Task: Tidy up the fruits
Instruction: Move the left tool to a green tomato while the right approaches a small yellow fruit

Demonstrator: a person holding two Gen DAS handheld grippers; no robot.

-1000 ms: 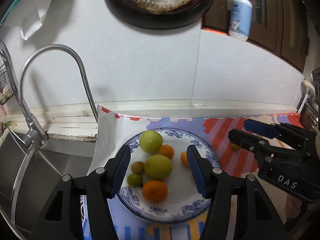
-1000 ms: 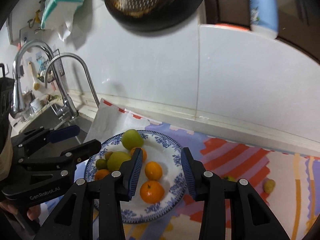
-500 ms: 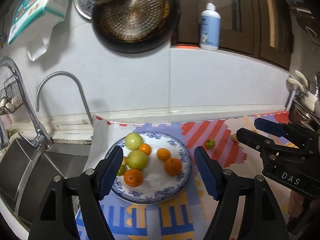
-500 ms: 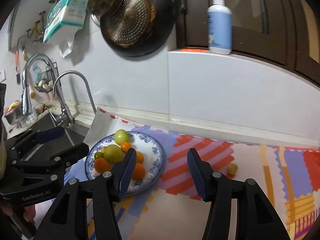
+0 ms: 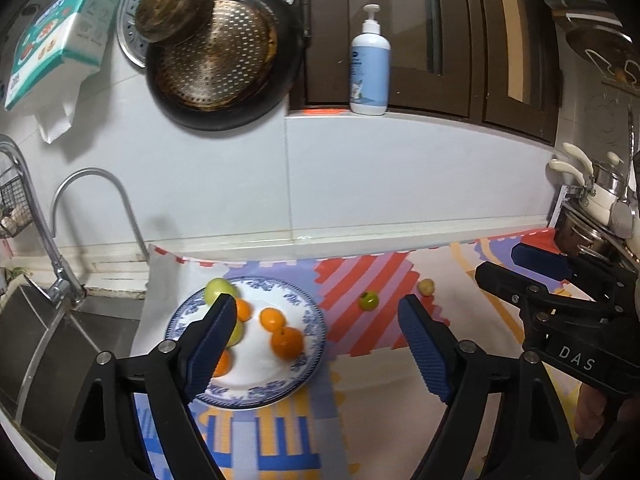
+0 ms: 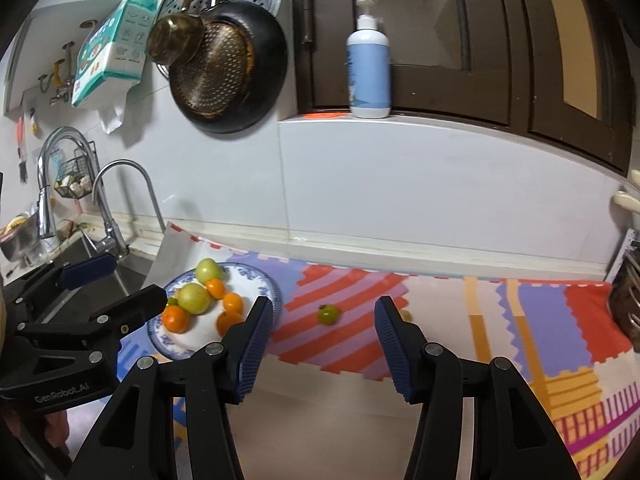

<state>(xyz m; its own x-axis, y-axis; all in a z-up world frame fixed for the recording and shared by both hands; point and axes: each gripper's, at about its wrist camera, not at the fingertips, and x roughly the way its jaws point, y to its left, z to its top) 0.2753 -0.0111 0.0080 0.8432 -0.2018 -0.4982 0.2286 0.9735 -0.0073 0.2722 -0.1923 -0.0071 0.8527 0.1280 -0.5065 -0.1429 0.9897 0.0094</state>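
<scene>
A blue-patterned plate (image 5: 313,340) on the colourful mat holds several oranges (image 5: 286,342) and two large green fruits (image 6: 194,298). A small green fruit (image 5: 368,300) (image 6: 328,314) and a small yellowish fruit (image 5: 425,287) lie loose on the mat to the plate's right. My left gripper (image 5: 316,304) hovers back from the plate; its jaws are opening and nothing is between them. In the right wrist view my right gripper (image 6: 324,306) is open and empty, with the small green fruit seen beyond its fingertips. Its right finger half hides the yellowish fruit (image 6: 406,313).
A steel sink (image 5: 36,344) with a curved tap (image 5: 92,184) lies left of the plate. Pans (image 5: 220,60) hang on the tiled wall, and a pump bottle (image 5: 370,72) stands on the ledge. Pots (image 5: 592,216) crowd the mat's (image 6: 540,308) far right.
Both grippers have drawn back and risen away from the plate, and both sets of jaws have widened. The loose fruits on the mat have come into view.
</scene>
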